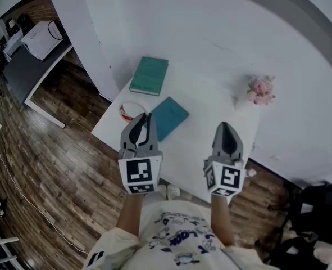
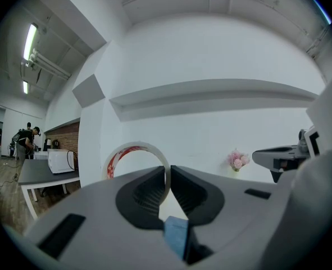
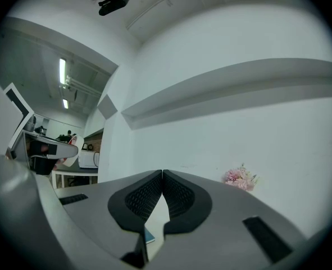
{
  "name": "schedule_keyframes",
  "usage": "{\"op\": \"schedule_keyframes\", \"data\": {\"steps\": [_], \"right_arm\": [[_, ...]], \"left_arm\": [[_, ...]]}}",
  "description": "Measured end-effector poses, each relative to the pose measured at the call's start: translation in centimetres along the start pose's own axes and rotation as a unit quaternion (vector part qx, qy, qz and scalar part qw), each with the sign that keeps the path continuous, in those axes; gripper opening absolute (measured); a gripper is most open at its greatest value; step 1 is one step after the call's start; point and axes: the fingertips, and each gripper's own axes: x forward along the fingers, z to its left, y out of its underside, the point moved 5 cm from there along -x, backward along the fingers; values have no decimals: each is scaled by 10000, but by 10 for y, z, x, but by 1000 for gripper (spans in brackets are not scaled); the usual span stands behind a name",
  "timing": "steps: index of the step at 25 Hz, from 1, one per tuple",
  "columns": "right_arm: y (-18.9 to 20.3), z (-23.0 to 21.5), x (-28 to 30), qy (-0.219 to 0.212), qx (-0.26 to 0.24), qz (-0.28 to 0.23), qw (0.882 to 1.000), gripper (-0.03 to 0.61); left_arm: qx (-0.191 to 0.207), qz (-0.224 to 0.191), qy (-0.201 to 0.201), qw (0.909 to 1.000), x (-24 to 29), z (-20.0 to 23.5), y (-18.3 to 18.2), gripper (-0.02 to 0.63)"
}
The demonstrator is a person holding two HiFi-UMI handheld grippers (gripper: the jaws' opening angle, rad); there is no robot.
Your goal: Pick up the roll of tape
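Observation:
The roll of tape (image 1: 131,110), a clear ring with a red-printed core, hangs over the left part of the white table (image 1: 210,134). My left gripper (image 1: 147,117) is shut on it. In the left gripper view the roll (image 2: 133,151) stands upright with its right wall pinched between the dark pads (image 2: 154,185) of the left gripper (image 2: 168,172). My right gripper (image 1: 225,126) hovers over the table's right side, shut with nothing in it; its pads (image 3: 177,193) meet in the right gripper view. From there the roll (image 3: 73,151) shows at far left.
A green book (image 1: 150,75) lies at the table's back left, and a blue book (image 1: 170,117) sits beside the left gripper. Pink flowers (image 1: 261,89) stand at the back right corner. A white wall runs behind, with wooden floor (image 1: 53,151) to the left and a black chair (image 1: 314,207) at the right.

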Motion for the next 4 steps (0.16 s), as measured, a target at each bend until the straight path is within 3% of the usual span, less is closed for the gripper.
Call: {"op": "schedule_keyframes", "data": {"steps": [4], "right_arm": [[-5, 1, 2, -28, -43, -80, 10000, 3]], "left_arm": [[28, 4, -24, 10000, 1, 1, -1, 34]]}}
